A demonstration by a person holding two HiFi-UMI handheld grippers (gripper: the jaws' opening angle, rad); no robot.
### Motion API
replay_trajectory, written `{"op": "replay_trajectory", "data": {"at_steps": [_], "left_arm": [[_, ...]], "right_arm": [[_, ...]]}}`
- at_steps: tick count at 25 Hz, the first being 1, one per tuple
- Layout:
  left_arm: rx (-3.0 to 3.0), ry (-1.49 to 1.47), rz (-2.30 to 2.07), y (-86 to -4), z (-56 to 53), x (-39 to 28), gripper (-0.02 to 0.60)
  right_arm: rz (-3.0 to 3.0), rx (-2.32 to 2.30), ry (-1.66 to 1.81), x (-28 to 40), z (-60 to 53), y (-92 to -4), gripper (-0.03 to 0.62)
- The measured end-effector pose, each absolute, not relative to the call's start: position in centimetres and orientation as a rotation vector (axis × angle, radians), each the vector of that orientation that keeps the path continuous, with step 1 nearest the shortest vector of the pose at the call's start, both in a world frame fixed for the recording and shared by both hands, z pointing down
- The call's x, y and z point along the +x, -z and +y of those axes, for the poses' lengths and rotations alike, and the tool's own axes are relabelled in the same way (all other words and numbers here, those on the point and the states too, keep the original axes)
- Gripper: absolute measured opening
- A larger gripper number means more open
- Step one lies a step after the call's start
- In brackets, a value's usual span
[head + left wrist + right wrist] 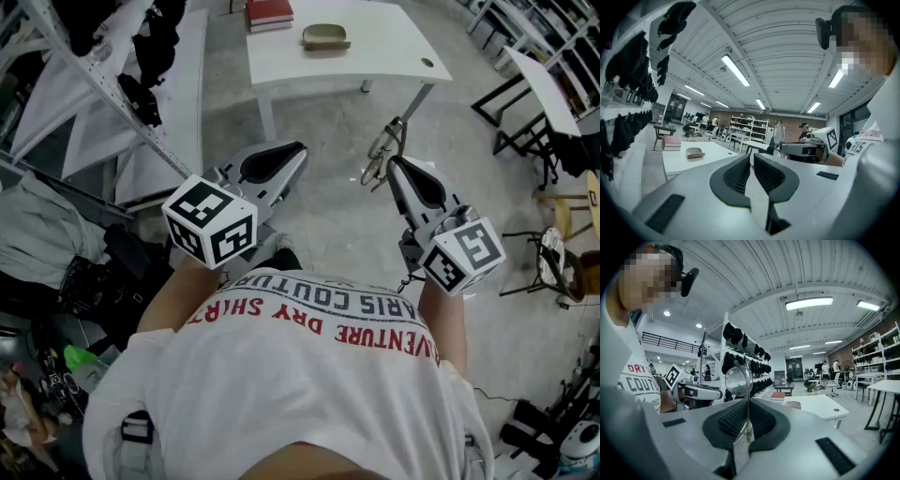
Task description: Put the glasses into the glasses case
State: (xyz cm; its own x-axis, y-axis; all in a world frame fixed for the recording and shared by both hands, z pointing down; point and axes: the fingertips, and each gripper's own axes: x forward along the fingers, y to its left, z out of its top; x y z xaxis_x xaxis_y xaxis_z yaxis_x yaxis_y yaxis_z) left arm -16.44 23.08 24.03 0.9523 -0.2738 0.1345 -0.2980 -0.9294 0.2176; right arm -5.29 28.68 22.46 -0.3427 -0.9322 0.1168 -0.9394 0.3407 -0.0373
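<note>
In the head view my right gripper (392,161) is shut on a pair of thin-framed glasses (379,157), held in the air above the floor. The right gripper view shows one clear lens (737,380) standing up above the closed pads (759,420). My left gripper (298,148) hovers level to the left, shut with nothing in it; its pads (738,176) stand together. The grey-brown glasses case (324,37) lies closed on the white table (375,52) ahead, well beyond both grippers. The case (694,152) also shows in the left gripper view.
A red book (269,13) lies on the table left of the case. A metal rack with dark clothing (122,84) runs along the left. Black-framed furniture (525,103) stands at the right. Bare grey floor lies between me and the table.
</note>
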Motion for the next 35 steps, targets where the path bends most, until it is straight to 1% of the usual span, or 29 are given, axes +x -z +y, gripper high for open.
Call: {"op": "replay_trajectory", "data": {"at_steps": [9, 17, 26, 35], "left_arm": [[2.883, -0.168, -0.384, -24.3, 23.1, -16.0, 0.048], [2.843, -0.209, -0.36, -27.0, 20.7, -13.1, 0.048], [2.805, -0.243, -0.375, -28.9, 13.2, -8.7, 0.048], [2.773, -0.269, -0.401, -29.8, 1.6, -3.0, 0.048]], "right_arm": [[-2.432, 1.794, -0.154, -4.7, 28.6, -23.2, 0.028], [-2.359, 1.785, -0.201, -2.0, 26.5, -26.5, 0.028], [-2.328, 1.757, -0.242, 2.1, 19.3, -28.5, 0.028], [-2.247, 1.696, -0.249, 8.3, 8.3, -30.2, 0.028]]}}
